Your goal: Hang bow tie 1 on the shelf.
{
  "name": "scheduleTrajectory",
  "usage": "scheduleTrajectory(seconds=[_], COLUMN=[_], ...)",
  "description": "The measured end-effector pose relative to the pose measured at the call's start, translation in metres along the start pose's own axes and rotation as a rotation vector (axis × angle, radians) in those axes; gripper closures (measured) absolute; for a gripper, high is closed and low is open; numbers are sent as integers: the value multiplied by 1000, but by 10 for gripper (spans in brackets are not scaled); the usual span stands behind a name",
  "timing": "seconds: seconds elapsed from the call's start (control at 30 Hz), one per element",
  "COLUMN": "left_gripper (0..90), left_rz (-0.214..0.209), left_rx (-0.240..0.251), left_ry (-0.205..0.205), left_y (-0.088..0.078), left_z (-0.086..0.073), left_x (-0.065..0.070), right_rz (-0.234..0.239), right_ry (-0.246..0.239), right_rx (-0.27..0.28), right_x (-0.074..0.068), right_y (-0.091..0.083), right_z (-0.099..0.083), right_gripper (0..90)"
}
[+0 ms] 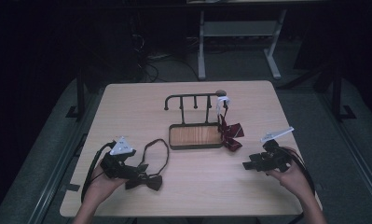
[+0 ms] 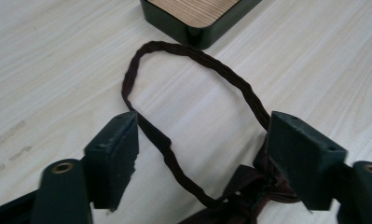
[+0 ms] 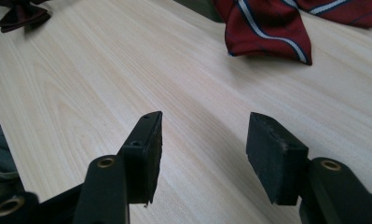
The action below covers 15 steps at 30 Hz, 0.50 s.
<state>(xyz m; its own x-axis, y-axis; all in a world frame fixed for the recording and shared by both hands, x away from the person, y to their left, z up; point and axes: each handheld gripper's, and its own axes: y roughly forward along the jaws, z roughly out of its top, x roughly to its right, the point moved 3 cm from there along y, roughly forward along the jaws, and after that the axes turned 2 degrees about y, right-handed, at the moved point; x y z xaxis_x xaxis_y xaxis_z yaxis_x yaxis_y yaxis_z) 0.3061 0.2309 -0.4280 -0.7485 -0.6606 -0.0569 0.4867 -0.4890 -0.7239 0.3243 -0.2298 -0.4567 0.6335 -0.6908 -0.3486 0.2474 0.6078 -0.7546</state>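
Item one: the dark bow tie [image 1: 144, 181], lying on the near left part of the counter [image 1: 193, 196]. We note its thin neck strap [image 1: 156, 149] looped out toward the stand [image 1: 195, 136], the loop's far end close to the stand's near corner. In the left gripper view the strap [image 2: 193, 70] forms an open oval on the pale wood, and the knot of the bow tie [image 2: 249, 196] sits low between the fingers.

Item two: the left gripper [image 1: 127, 175], in the left hand [image 1: 97, 184]. Its fingers [image 2: 113, 154] stand apart, one on each side of the strap loop; the one at the right of that view [image 2: 305, 158] lies just against the fabric near the knot, but we see no clamp on it.

Item three: the right gripper [image 1: 249, 164], in the right hand [image 1: 293, 177], at the near right of the counter. Its fingers [image 3: 144, 154] stand apart over bare wood with nothing between them.

Item four: the stand, a black tray base with a wooden inset and a hooked rail [image 1: 193, 98] above it.

Item five: a red striped bow tie [image 1: 230, 133], hanging at the rail's right end and resting beside the base; it shows ahead of the right gripper [image 3: 267, 28].
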Motion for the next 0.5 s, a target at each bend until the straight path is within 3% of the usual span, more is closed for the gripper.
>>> scheduleTrajectory(seconds=[0.5], left_gripper=[356], left_rz=[16], left_rx=[-72], left_ry=[-17], left_y=[21], left_z=[18], left_x=[-24], right_rz=[-19], right_ry=[6], right_rx=[15], right_x=[1], right_y=[1], right_z=[-11], right_gripper=[437])
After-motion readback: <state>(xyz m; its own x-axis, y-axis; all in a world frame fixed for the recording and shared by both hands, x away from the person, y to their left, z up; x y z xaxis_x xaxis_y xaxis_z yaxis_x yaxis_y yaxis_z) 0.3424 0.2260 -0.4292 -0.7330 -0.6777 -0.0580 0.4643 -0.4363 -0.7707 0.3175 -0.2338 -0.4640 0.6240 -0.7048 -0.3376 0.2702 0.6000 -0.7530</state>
